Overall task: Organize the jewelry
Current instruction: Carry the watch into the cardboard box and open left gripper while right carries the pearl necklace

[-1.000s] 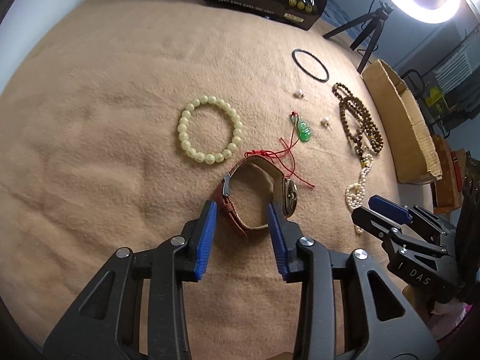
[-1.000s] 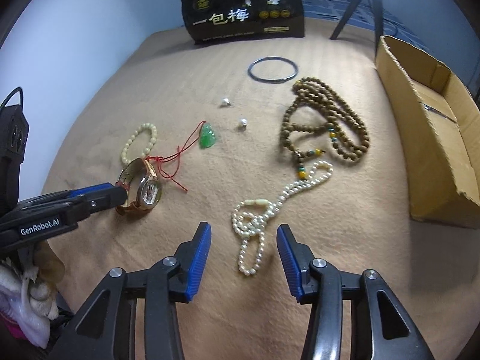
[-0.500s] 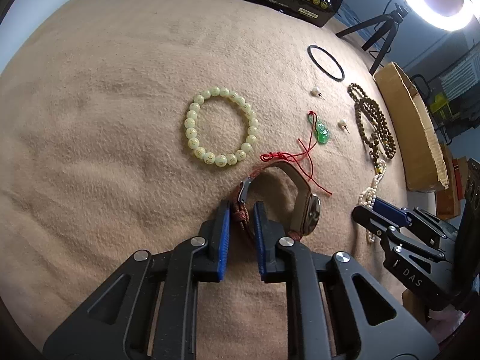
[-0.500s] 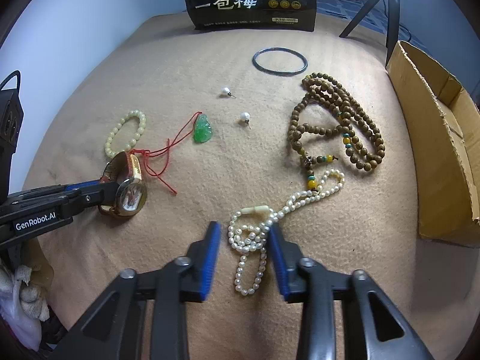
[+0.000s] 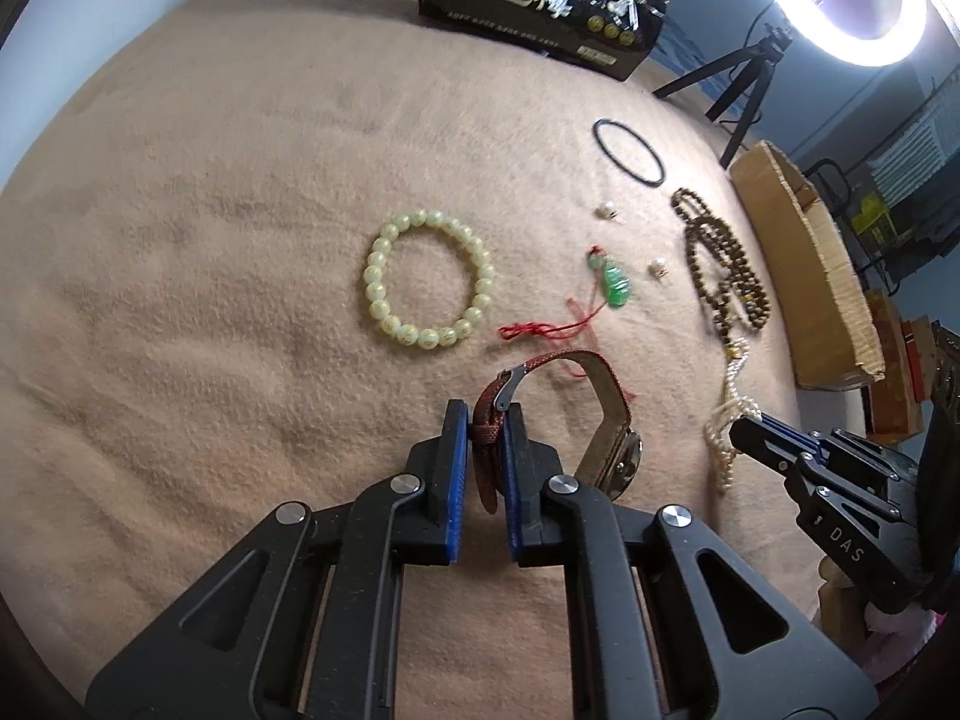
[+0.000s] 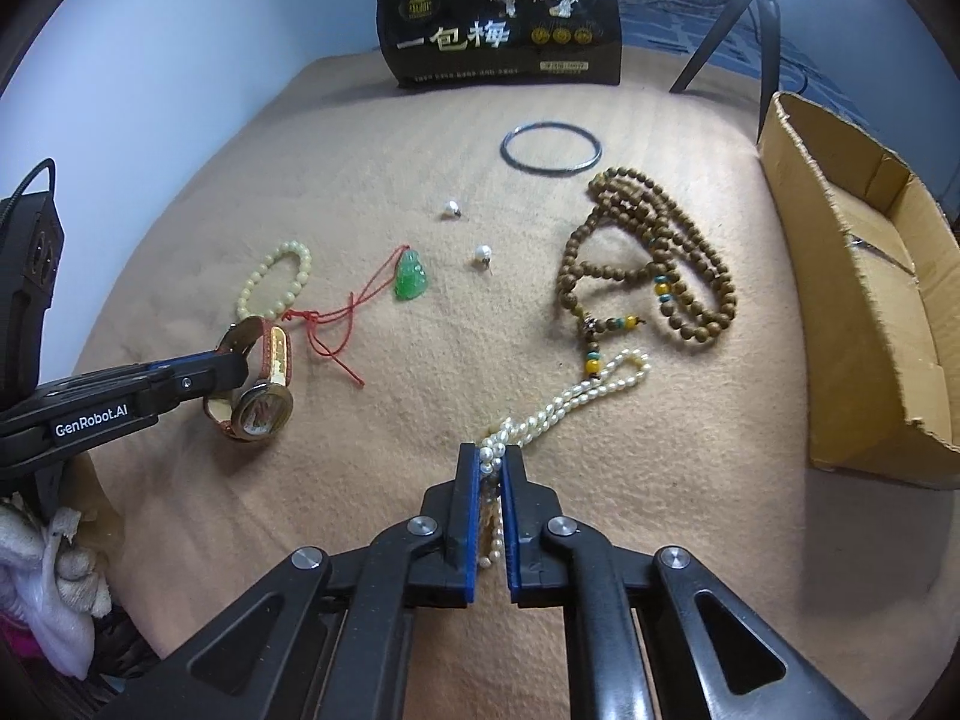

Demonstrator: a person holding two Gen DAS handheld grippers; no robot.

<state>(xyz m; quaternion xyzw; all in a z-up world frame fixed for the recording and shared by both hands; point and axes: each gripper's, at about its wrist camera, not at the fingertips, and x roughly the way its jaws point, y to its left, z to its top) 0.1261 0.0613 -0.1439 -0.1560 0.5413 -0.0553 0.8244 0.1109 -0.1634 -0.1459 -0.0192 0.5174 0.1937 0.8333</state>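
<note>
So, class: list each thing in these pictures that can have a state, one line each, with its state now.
Left gripper: shut on the watch strap.
Watch: gripped by its strap.
Right gripper: shut on the pearl necklace.
Pearl necklace: pinched at one end, the rest trailing on the blanket.
Cardboard box: open.

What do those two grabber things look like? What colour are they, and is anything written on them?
Both are black plastic with silver round bolts and flat blue pads inside each finger. The left gripper shows "GenRobot.AI" in white on its side in the right wrist view, with a black cable looping behind it. The right gripper shows white letters "DAS" in the left wrist view.
</note>
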